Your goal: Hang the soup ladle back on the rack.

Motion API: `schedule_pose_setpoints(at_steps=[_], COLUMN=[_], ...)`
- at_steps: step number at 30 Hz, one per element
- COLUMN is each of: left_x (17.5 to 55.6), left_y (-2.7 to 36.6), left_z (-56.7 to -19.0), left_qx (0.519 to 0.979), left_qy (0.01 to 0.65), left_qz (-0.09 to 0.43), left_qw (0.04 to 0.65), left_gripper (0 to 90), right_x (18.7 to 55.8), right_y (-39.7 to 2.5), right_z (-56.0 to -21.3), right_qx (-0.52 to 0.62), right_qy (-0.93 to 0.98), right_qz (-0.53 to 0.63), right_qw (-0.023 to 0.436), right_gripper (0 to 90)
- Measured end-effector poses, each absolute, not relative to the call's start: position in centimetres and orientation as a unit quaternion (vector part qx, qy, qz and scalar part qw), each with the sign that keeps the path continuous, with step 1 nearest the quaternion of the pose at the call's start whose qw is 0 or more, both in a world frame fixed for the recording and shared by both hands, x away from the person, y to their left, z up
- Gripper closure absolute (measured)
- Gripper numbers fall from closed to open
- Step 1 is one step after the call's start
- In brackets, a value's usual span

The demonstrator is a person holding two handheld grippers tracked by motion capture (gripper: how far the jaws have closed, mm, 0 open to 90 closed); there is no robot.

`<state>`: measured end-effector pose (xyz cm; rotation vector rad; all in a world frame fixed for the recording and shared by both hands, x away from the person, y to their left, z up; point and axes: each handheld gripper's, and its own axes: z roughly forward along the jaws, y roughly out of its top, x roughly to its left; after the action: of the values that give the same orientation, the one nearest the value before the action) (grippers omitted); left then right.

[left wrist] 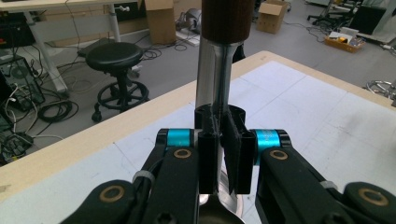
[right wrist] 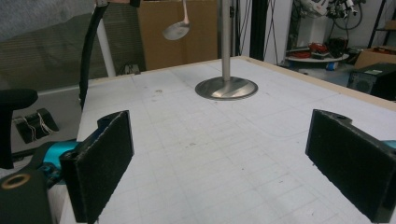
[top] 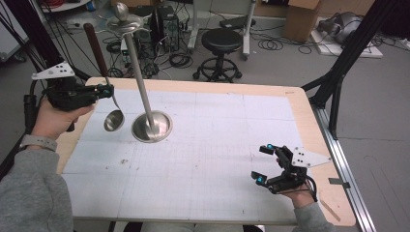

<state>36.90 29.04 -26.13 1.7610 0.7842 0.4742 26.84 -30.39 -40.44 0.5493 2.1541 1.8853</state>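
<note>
The left claw (top: 105,90) pinches the rigid, slick steel ladle (top: 113,119) at its neck, likely bowl-heavy; the right claw (top: 262,164) gapes empty.

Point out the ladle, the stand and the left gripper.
ladle (top: 113,120): high view, on its bowl.
stand (top: 152,126): high view, on its round base.
left gripper (top: 107,90): high view, between its fingertips.

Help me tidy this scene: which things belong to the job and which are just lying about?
In the job: ladle, clamped in the left tongs; metal stand; right tongs, open.
Lying about: black stool; cardboard boxes; floor cables.
</note>
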Motion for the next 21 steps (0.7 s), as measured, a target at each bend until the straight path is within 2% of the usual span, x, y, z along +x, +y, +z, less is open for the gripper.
schedule_pose_setpoints(at_steps=[21], left_x=[37.6], left_y=[27.8], left_z=[-25.9], left_qx=[0.744], left_qy=[0.343], left_qz=[0.194], left_qw=[0.540], left_gripper=[84.1], right_x=[27.0], right_y=[-30.3], right_z=[-40.5], right_qx=[0.183], right_qy=[0.735], right_qz=[0.643], right_qw=[0.114], right_gripper=[6.7])
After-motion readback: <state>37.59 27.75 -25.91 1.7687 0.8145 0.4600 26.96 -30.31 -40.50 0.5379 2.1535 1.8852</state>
